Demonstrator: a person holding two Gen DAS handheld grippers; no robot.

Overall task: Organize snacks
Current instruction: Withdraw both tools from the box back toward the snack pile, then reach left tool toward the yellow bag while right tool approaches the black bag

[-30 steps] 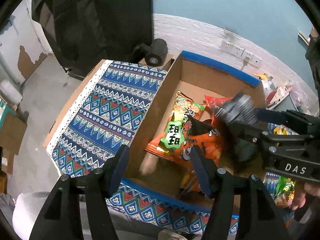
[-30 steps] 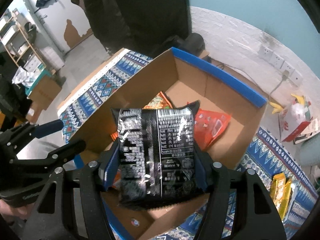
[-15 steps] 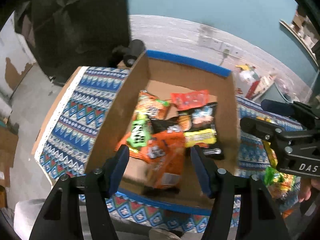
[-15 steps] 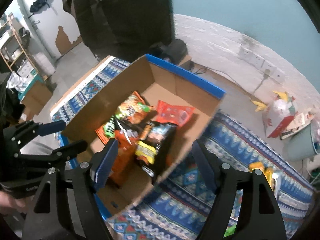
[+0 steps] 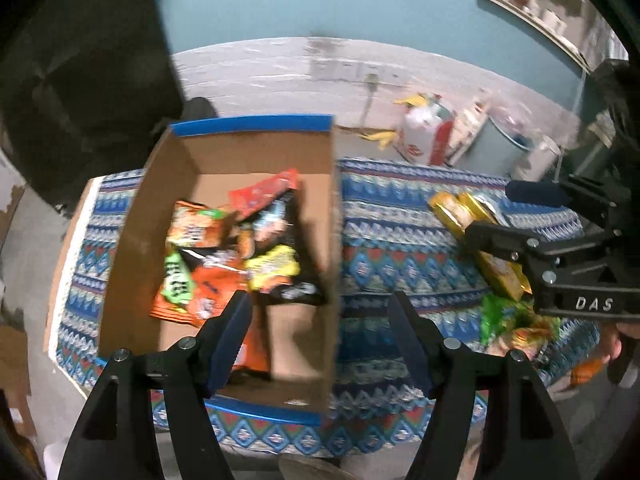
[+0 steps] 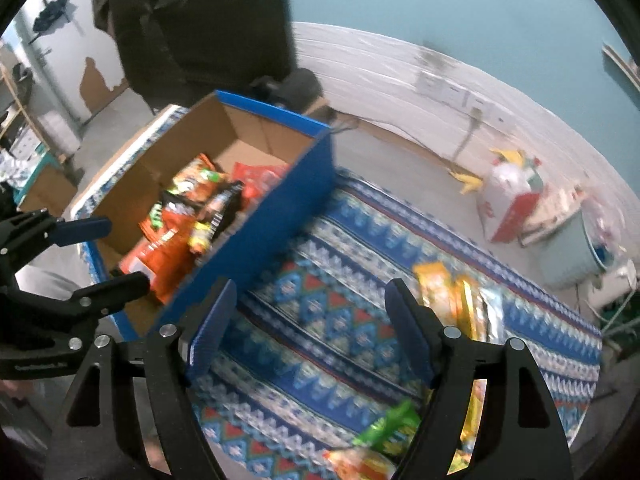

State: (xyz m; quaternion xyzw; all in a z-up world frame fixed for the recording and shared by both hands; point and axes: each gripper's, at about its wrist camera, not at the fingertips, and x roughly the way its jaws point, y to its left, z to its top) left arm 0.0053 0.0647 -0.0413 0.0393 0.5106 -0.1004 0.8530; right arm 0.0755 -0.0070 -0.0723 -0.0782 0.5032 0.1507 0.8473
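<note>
A cardboard box (image 5: 324, 216) with blue edges sits on the patterned cloth and holds several snack bags: orange ones (image 5: 208, 288), a red one (image 5: 260, 196) and a black one (image 5: 280, 248). My left gripper (image 5: 320, 320) is open and empty above the box's near right corner. My right gripper (image 6: 308, 316) is open and empty above the cloth, right of the box (image 6: 276, 220). Loose snacks lie at the right: yellow packs (image 6: 452, 292) and a green bag (image 6: 388, 428), which also show in the left wrist view (image 5: 504, 272).
The blue patterned cloth (image 6: 332, 308) covers the table. Beyond the table's far edge a white and red bag (image 6: 512, 200) and a grey bin (image 6: 572, 252) stand on the floor by the white brick wall. A dark coat (image 6: 192, 28) hangs at the back left.
The right gripper let go of the black snack bag, which now lies in the box, and swung right over the cloth. The left gripper's view also shifted right.
</note>
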